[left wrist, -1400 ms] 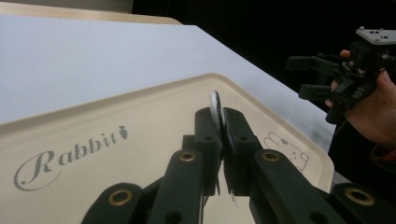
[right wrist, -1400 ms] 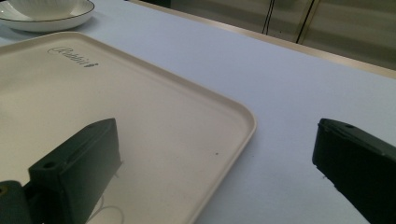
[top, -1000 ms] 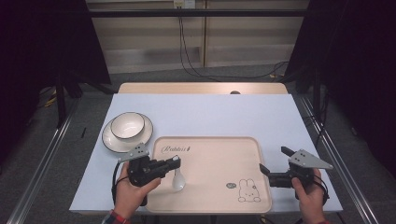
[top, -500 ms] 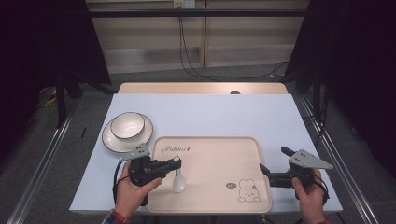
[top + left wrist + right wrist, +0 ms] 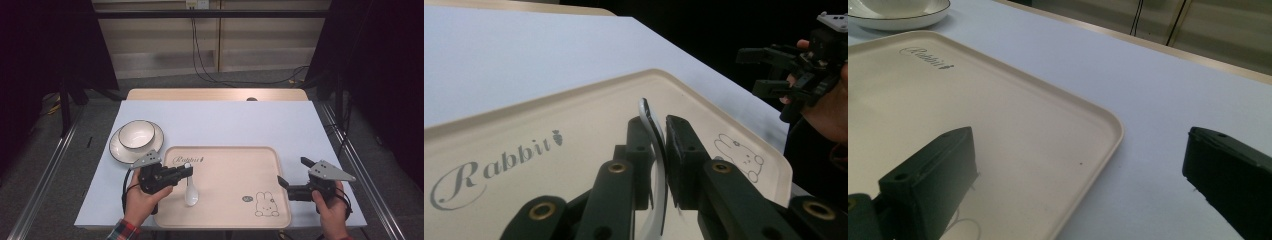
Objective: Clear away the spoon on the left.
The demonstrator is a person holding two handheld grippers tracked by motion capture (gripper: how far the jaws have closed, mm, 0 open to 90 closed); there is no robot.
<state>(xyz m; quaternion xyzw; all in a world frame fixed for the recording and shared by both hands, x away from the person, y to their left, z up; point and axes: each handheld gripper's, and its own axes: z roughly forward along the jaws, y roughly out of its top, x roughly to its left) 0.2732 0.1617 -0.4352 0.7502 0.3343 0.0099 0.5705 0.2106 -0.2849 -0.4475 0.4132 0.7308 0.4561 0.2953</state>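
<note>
Since the left gripper pinches the white spoon only by its thin handle edge, bowl end low over the tray, it may twist or slip out if the pinch eases. The right gripper is spread wide, empty, at the tray's right rim. Count: 1 spoon, 1 tray, 1 bowl, 1 plate.

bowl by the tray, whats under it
The bowl sits on a white plate resting on the table. The plate's centre is hidden beneath the bowl.
</note>
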